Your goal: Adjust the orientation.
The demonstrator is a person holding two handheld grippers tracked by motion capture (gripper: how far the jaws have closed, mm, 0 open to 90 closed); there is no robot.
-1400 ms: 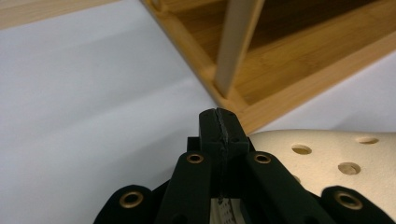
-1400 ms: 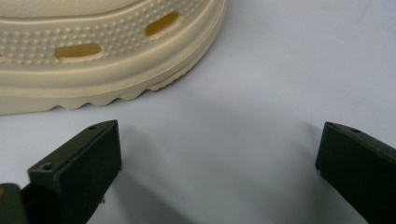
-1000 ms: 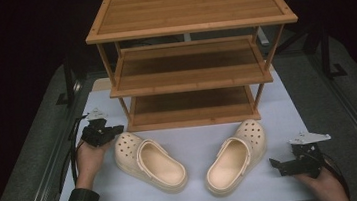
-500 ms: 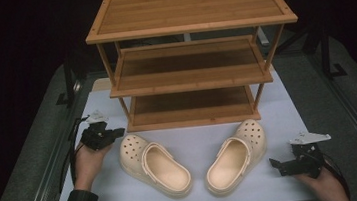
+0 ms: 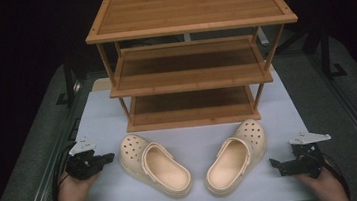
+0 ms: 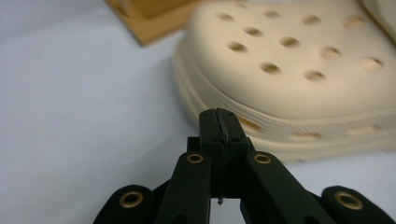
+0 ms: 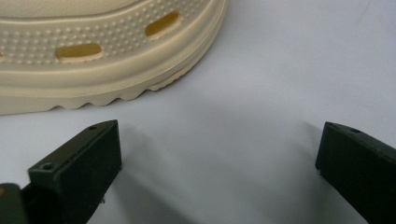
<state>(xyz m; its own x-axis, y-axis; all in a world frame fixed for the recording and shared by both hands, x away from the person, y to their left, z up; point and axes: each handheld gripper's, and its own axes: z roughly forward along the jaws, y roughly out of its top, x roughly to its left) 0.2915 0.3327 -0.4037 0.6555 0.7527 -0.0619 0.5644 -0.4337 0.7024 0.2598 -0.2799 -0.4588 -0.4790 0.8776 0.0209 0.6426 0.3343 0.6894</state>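
Nearest, the left gripper (image 5: pixel 106 159) is held w/ jaws pressed shut on nothing, tips just beside the left clog (image 5: pixel 154 165); the right gripper (image 5: pixel 275 162) is held w/ jaws spread wide, empty, near the right clog (image 5: pixel 236 156). Both clogs are set on the white sheet (image 5: pixel 98 124) covering the table (toes pointed at the rack). Behind them a three-tier wooden rack (image 5: pixel 192 53) is stood. Dark room beyond, grey floor (image 5: pixel 31 151) at the sides.

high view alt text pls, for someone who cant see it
Two cream clogs lie on a white table before an empty three-tier wooden rack. A person's hands hold tongs beside them: the left tongs shut, near the left clog's toe, the right tongs open.
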